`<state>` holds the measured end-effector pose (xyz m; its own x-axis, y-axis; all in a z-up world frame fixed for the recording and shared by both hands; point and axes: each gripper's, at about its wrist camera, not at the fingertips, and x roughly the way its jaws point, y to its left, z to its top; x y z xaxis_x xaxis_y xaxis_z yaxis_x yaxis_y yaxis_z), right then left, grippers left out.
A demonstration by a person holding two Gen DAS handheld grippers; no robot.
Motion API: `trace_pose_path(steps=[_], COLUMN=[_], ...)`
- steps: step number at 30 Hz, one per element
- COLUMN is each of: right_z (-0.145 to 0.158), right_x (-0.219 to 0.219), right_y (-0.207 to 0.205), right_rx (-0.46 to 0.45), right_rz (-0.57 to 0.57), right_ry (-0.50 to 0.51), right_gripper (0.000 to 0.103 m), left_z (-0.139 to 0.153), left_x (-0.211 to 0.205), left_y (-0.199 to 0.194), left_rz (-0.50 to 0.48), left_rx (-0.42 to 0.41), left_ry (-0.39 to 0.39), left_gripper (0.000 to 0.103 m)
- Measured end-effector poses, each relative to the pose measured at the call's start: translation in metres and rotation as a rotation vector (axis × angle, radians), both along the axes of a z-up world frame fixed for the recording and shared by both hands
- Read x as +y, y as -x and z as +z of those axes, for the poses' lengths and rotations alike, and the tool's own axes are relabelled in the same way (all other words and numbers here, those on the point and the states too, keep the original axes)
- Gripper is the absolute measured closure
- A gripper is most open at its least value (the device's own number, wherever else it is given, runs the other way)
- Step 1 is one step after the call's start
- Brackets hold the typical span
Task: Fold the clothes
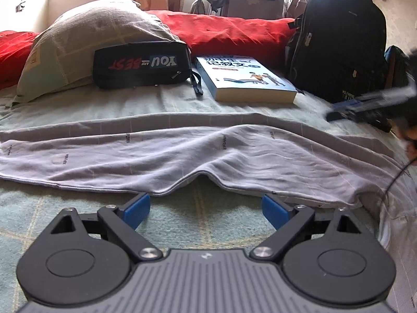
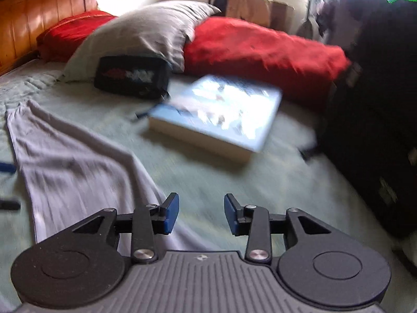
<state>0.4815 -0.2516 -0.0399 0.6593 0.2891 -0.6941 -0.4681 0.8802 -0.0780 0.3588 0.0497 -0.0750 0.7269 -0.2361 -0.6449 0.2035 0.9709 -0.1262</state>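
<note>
Lying flat, wrinkled, across mid-frame on the bed (image 1: 203,216): grey garment (image 1: 161,154), small printed lettering; left claw (image 1: 206,210) wide, right claw (image 2: 202,214) narrower, both empty.

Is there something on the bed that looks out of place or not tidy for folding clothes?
Yes. A thick book, a black pouch and a black backpack crowd the bed just behind the grey garment. The garment's near edge bulges up in a hump at the middle, not flat.

Grey garment (image 1: 182,154): soft matt cloth.
</note>
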Motion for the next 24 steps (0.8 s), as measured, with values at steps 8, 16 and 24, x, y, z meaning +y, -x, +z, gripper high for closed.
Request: trace_pose_path(steps=[8,16,24], right_z=[-0.024,-0.027,-0.017], right_x=[-0.038,-0.043,-0.054], right_y=[0.010,0.004,0.001], right_rx=[0.029,-0.007,-0.048], right_rz=[0.014,-0.048,-0.161], right_ry=[0.020,0.013,0.009], right_gripper=[0.060,0.100,0.078], left_z=[-0.003,-0.003,-0.003], left_x=[-0.002,-0.004,-0.003], left_y=[-0.002,-0.001,-0.002], left_rz=[-0.005,-0.005,-0.004], left_rx=[0.009,0.010,0.012], left_ry=[-0.020,-0.028,-0.022], left_gripper=[0.010,0.010,0.010])
